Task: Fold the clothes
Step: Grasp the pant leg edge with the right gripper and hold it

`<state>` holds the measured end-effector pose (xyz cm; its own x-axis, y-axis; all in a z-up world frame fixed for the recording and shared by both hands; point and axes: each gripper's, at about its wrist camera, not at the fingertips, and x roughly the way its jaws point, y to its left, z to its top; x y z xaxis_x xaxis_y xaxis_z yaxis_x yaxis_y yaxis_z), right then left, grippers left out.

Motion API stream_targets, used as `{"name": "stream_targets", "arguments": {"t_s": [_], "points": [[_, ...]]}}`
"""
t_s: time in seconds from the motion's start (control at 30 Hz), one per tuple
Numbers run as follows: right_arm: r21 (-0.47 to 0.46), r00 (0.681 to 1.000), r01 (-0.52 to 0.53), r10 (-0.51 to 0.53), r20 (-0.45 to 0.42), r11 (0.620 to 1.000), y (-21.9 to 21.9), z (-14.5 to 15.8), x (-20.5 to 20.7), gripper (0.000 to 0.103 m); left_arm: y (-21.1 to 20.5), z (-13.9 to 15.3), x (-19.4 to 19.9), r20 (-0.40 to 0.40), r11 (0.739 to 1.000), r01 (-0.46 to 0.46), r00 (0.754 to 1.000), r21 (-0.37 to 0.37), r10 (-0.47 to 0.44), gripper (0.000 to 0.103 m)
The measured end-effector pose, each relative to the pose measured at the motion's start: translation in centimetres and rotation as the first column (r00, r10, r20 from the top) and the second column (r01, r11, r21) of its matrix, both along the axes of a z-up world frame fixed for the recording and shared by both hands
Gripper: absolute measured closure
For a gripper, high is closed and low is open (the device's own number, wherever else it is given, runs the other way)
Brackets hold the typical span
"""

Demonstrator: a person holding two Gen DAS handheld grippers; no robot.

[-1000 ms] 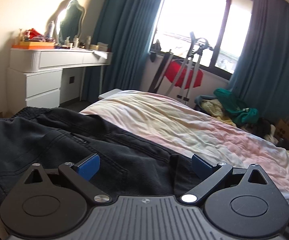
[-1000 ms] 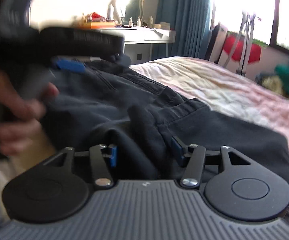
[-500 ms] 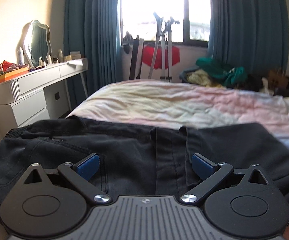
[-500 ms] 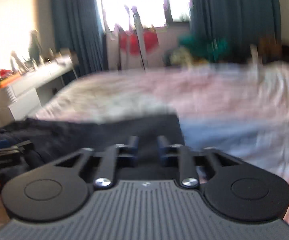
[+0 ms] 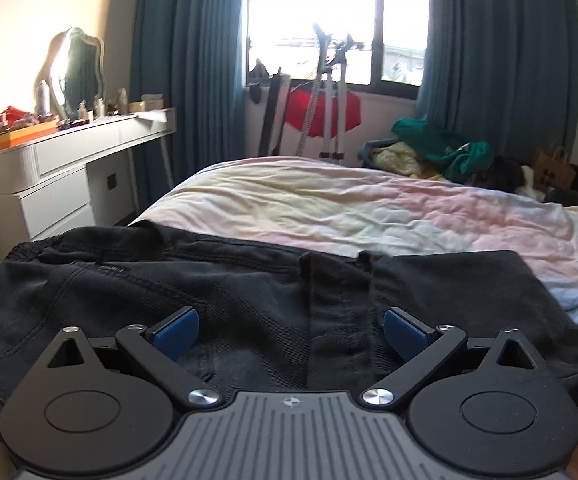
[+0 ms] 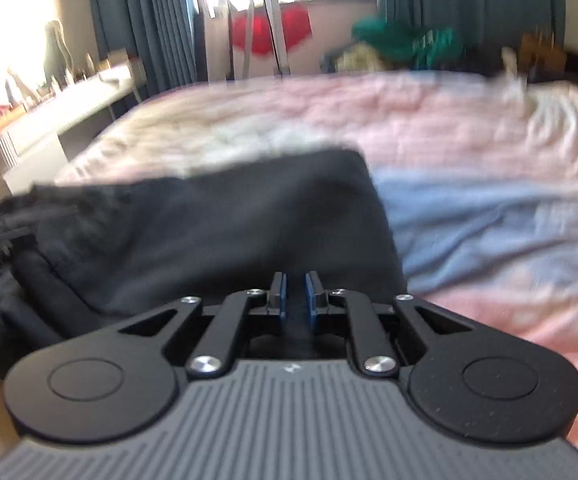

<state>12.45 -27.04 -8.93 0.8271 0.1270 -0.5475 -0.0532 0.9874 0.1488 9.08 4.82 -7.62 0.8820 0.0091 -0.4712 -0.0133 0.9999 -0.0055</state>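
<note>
A pair of black trousers [image 5: 249, 280] lies folded across the near edge of the bed; it also shows in the right wrist view [image 6: 217, 224], blurred. My left gripper [image 5: 291, 330] is open, its blue pads wide apart just above the trousers' middle seam. My right gripper [image 6: 293, 298] is nearly closed, a narrow gap between its blue pads, at the trousers' near right edge. Dark cloth shows in the gap, but I cannot tell whether it is pinched.
The bed [image 5: 369, 208] has a rumpled pink, cream and blue cover. A white dressing table [image 5: 69, 160] with a mirror stands left. A drying rack with a red cloth [image 5: 325, 112] and a heap of clothes [image 5: 441, 152] stand by the window.
My right gripper has closed from half open to nearly shut and swung right along the trousers. My left gripper stays open over the trousers and has turned to face the window.
</note>
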Motion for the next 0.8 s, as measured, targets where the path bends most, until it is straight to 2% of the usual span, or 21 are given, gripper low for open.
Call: {"name": "stream_targets", "arguments": {"t_s": [0.1,0.23,0.37,0.47,0.8], "points": [[0.009,1.000,-0.003,0.003,0.007,1.000,0.0,0.2,0.2,0.089,-0.4,-0.2,0.0,0.001,1.000,-0.005,1.000,0.028,0.005,0.003],[0.031,0.993,-0.005,0.008,-0.117,1.000,0.0,-2.1,1.5,0.089,-0.4,-0.7,0.4,-0.033,0.999,-0.006,0.999,0.031,0.007,0.003],[0.044,0.992,0.002,0.004,-0.125,0.999,0.0,-2.1,1.8,0.089,-0.4,-1.9,1.3,-0.112,0.997,-0.028,0.993,0.066,0.036,0.003],[0.037,0.996,0.009,-0.006,-0.090,0.999,0.0,-1.6,1.5,0.089,0.1,-2.4,1.8,-0.158,0.998,-0.045,0.986,0.053,0.053,0.002],[0.041,0.994,0.000,0.004,-0.105,0.999,0.0,-2.2,2.6,0.089,-0.1,-2.7,1.6,-0.153,0.996,-0.051,0.986,0.070,0.062,0.002]]}}
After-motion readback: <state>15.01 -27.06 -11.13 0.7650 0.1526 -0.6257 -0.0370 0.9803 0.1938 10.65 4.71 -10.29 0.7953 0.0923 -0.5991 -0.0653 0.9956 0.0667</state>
